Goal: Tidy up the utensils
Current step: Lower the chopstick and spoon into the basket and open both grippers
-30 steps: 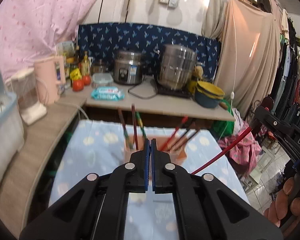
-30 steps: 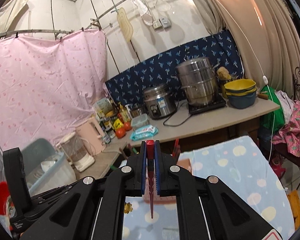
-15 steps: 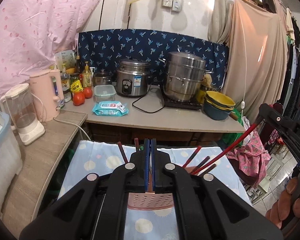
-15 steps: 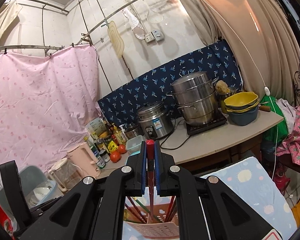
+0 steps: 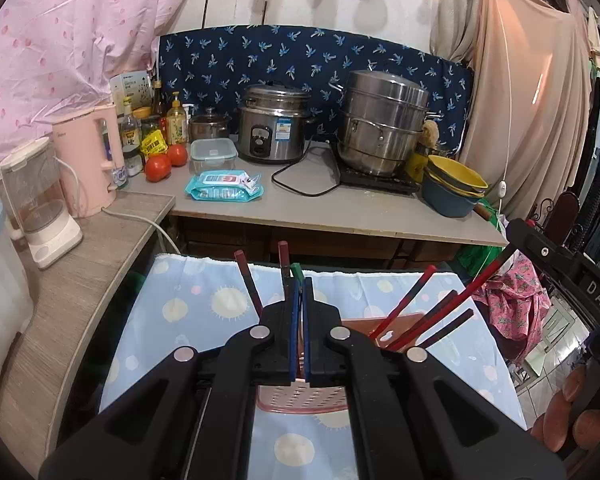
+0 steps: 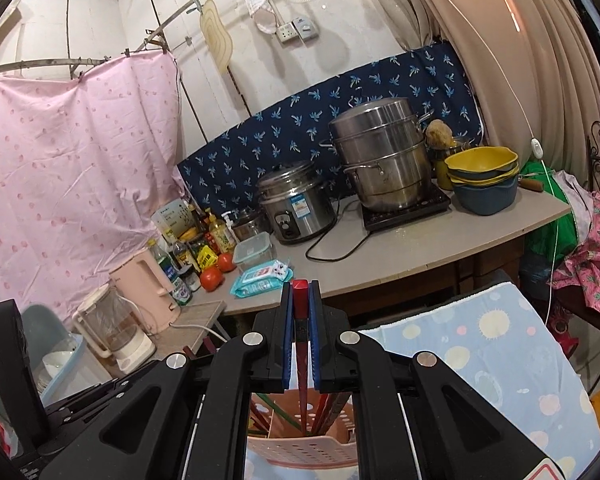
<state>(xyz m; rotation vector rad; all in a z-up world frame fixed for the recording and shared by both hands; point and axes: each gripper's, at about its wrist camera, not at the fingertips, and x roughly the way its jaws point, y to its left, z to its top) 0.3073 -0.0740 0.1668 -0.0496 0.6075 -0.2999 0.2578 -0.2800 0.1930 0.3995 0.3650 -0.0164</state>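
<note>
A pink perforated utensil holder (image 5: 300, 398) stands on a table with a blue sun-print cloth (image 5: 188, 312). Several red and dark chopsticks (image 5: 249, 282) lean in it. My left gripper (image 5: 300, 285) hovers just over the holder, shut, with nothing between its blue pads. My right gripper (image 6: 300, 286) is shut on a red chopstick (image 6: 302, 396), which points down into the holder (image 6: 300, 450). From the left wrist that gripper's body (image 5: 540, 248) shows at the right, the held chopstick (image 5: 476, 284) slanting down among the others. The left gripper's body (image 6: 8, 360) shows at the left of the right wrist view.
Behind the table runs a grey counter (image 5: 340, 216) with a rice cooker (image 5: 272, 128), a steel steamer pot (image 5: 380, 124), stacked bowls (image 5: 452, 188), a wipes pack (image 5: 224, 188), tomatoes and bottles. A pink kettle (image 5: 92, 160) and a blender (image 5: 40, 200) stand on the left shelf. Clothes hang at the right.
Both grippers moved forward and down toward the holder, which now sits right under them. The red chopstick's tip, earlier over the cloth, now reaches into the holder.
</note>
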